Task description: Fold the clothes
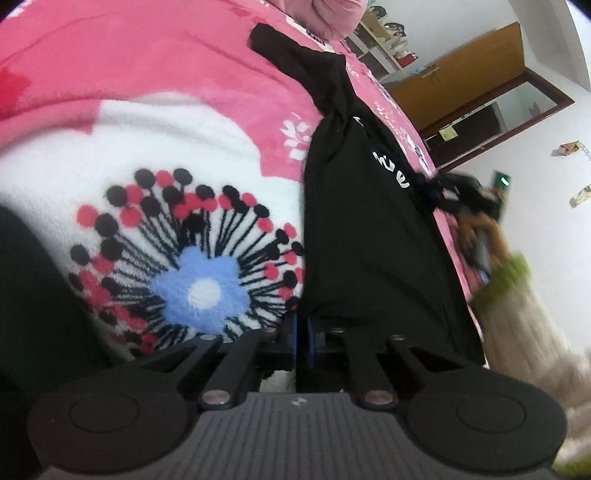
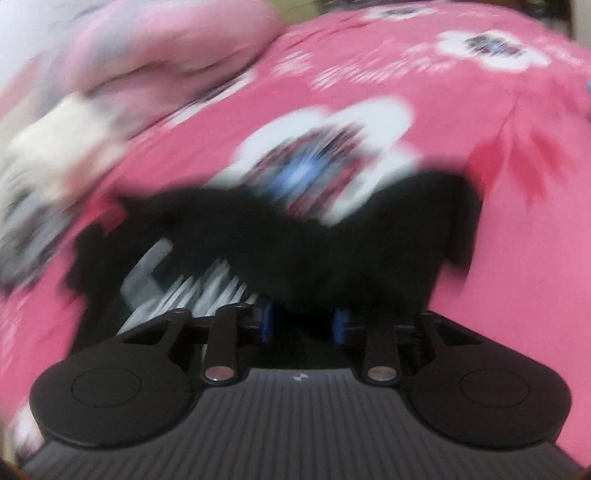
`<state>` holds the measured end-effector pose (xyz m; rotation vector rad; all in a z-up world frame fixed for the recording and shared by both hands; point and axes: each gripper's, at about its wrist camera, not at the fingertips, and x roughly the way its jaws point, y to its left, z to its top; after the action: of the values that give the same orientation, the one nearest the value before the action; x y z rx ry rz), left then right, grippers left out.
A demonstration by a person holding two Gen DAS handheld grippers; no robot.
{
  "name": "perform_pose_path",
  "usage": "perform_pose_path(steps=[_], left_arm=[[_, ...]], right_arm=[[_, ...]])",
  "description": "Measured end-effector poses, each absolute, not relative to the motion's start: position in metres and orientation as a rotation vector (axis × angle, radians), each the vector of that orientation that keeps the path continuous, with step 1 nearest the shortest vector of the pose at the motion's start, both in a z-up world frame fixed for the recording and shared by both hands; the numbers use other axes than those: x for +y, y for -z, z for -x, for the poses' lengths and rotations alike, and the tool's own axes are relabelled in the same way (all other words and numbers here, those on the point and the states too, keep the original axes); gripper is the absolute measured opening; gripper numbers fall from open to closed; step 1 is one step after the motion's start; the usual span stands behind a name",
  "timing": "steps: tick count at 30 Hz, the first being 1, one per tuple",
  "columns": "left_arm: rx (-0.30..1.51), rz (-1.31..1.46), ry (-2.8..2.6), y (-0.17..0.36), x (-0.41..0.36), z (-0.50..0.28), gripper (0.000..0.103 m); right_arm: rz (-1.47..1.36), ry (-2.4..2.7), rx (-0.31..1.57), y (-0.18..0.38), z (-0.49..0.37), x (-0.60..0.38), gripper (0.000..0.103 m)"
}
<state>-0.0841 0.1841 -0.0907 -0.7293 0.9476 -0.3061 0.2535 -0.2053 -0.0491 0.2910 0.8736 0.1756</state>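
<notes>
the black t-shirt [image 1: 369, 236] with white lettering lies stretched along the pink floral blanket [image 1: 166, 74] on the bed, one sleeve reaching toward the far pillow [image 1: 332, 14]. your left tongs [image 1: 301, 332] are pinched nearly closed on its near edge, blue pads together on the cloth. your right tongs [image 2: 304, 321] stand partly apart with black fabric [image 2: 332, 240] draped over and between the pads; the view is badly blurred, so you cannot tell whether they press on it. a wooden door [image 1: 461, 74] stands beyond the bed.
</notes>
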Motion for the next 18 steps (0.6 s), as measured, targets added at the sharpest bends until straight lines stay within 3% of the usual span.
perform_pose_path(steps=[2, 3, 5, 12, 18], left_arm=[[0.951, 0.723, 0.310, 0.090, 0.184, 0.084, 0.008], [0.953, 0.721, 0.313, 0.090, 0.184, 0.083, 0.008], [0.957, 0.717, 0.320, 0.090, 0.184, 0.082, 0.008], [0.958, 0.721, 0.342, 0.091, 0.186, 0.081, 0.009], [0.936, 0.728, 0.345, 0.090, 0.184, 0.085, 0.011]], right_arm=[[-0.338, -0.098, 0.827, 0.050, -0.297, -0.230, 0.023], [-0.384, -0.057, 0.818, 0.054, -0.314, -0.247, 0.015], [-0.495, 0.023, 0.788, 0.059, -0.336, -0.276, 0.013], [-0.553, 0.202, 0.569, 0.026, -0.303, -0.336, 0.023], [-0.433, -0.080, 0.753, -0.003, -0.264, -0.285, 0.025]])
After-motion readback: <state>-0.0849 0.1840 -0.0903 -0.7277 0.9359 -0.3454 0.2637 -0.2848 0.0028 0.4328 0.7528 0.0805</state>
